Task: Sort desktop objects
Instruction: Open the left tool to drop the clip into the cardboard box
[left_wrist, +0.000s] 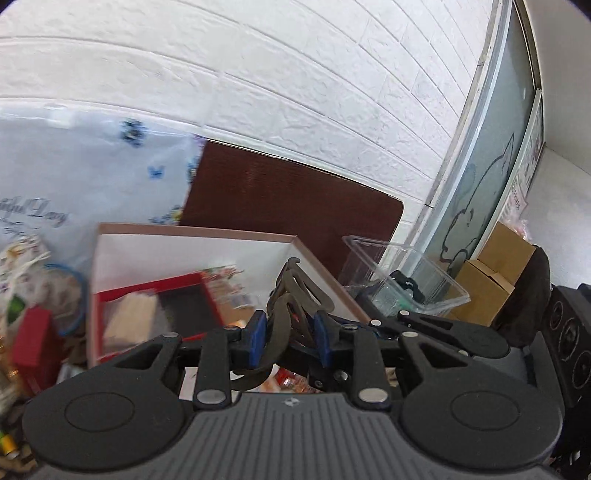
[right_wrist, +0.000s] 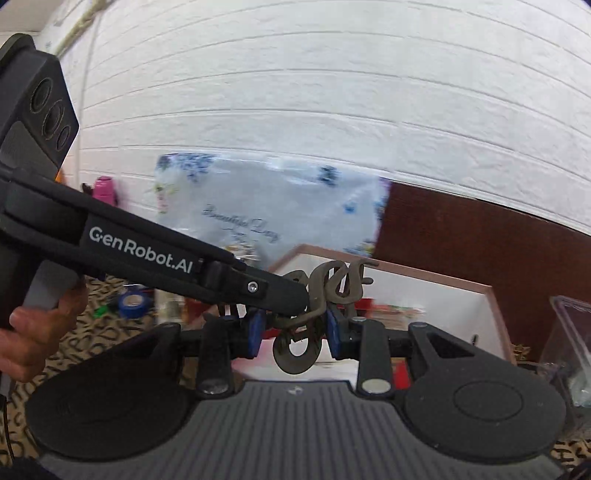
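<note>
A flat brown cut-out word ornament is held in the air above the pink-rimmed white box. My left gripper is shut on it, blue pads on both sides. In the right wrist view the same ornament sits between the blue pads of my right gripper, which looks shut on its lower loop. The left gripper's black finger comes in from the left and touches the ornament.
Inside the white box lies a red tray with small items. A clear plastic container stands to the right. A blue floral bag leans on the white brick wall. Blue tape and clutter lie left.
</note>
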